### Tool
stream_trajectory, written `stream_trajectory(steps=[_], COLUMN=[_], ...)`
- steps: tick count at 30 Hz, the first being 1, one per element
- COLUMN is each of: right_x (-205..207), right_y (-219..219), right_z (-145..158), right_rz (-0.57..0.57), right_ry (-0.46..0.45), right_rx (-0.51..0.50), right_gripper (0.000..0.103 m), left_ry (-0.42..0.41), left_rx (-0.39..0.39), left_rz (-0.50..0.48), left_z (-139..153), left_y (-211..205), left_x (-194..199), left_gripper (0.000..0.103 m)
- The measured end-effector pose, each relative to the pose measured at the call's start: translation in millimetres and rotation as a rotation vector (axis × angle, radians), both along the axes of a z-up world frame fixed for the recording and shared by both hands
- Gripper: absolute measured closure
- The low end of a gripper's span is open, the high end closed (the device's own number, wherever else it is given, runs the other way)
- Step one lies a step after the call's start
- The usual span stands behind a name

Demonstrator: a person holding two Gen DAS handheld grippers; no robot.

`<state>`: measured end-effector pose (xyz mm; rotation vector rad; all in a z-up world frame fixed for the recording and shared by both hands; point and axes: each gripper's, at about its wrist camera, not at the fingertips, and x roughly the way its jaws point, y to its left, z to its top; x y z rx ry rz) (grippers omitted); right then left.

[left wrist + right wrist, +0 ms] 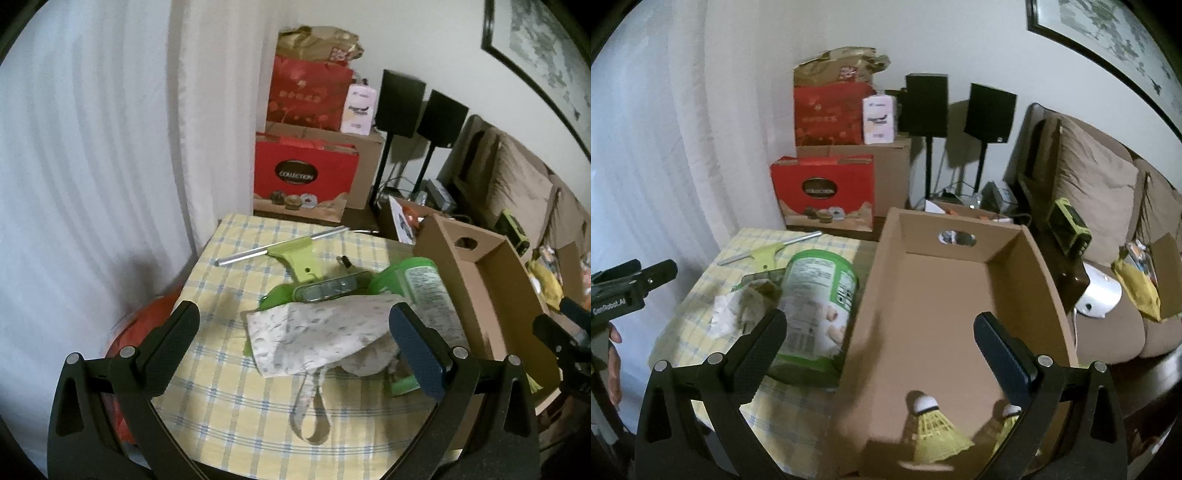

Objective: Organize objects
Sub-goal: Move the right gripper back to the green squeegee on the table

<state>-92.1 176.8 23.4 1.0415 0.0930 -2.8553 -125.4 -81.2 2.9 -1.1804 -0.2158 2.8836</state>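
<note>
Left wrist view first: at lower left we see our left gripper [295, 332] spread wide and holding nothing, its fingers either side of a cloth pouch [317, 336] at frame centre on the checked tablecloth [221, 406]. Above the pouch lie a green squeegee [295, 254], a clear case [328, 288] and a green canister [424, 288] on its side. Right of these stands the cardboard box [495, 295], with our right gripper [561, 332] at the far right edge.

Right wrist view: our left gripper [631, 288] shows at the left edge, then the canister [816, 306] touching the box [871, 295] wall. Our right gripper [881, 332] hangs spread and empty over the box, where two yellow shuttlecocks [934, 432] lie at the bottom of the frame.
</note>
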Motion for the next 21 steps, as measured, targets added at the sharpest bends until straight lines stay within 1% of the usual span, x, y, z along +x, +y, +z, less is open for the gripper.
stream_trajectory(steps=[6, 11, 13, 15, 17, 19, 21], right_x=[-23.3, -48.1, -63.1, -77.1, -93.7, -110.1, -125.4], right_y=[-23.2, -43.1, -49.3, -55.4, -61.9, -68.5, -76.1], right_z=[5.5, 10.7, 11.9, 12.0, 10.9, 6.9, 1.4], right_rz=[0.069, 0.121, 0.133, 0.14, 0.148, 0.153, 0.161], right_ry=[-0.013, -0.035, -0.05, -0.063, -0.079, -0.104, -0.132], right_rx=[0.019, 0.041, 0.037, 0.035, 0.031, 0.02, 0.017], right_gripper=[0.002, 0.004, 0.006, 0.01, 0.011, 0.015, 0.024], left_ry=[-0.041, -0.067, -0.08, -0.096, -0.113, -0.134, -0.152], left_rx=[0.031, 0.023, 0.032, 0.049, 0.068, 0.092, 0.115], left_rz=[0.028, 0.062, 0.068, 0.074, 0.072, 0.058, 0.039], left_z=[-11.7, -17.9, -20.5, -24.3, -29.3, -35.9, -43.3], left_y=[-23.4, -41.5, -47.7, -55.1, -59.7, -60.8, -59.3], left_x=[-20.2, -42.4, -51.6, -62.2, -73.1, -85.4, -97.3], left_gripper=[0.0, 0.001, 0.001, 0.005, 0.008, 0.01, 0.014])
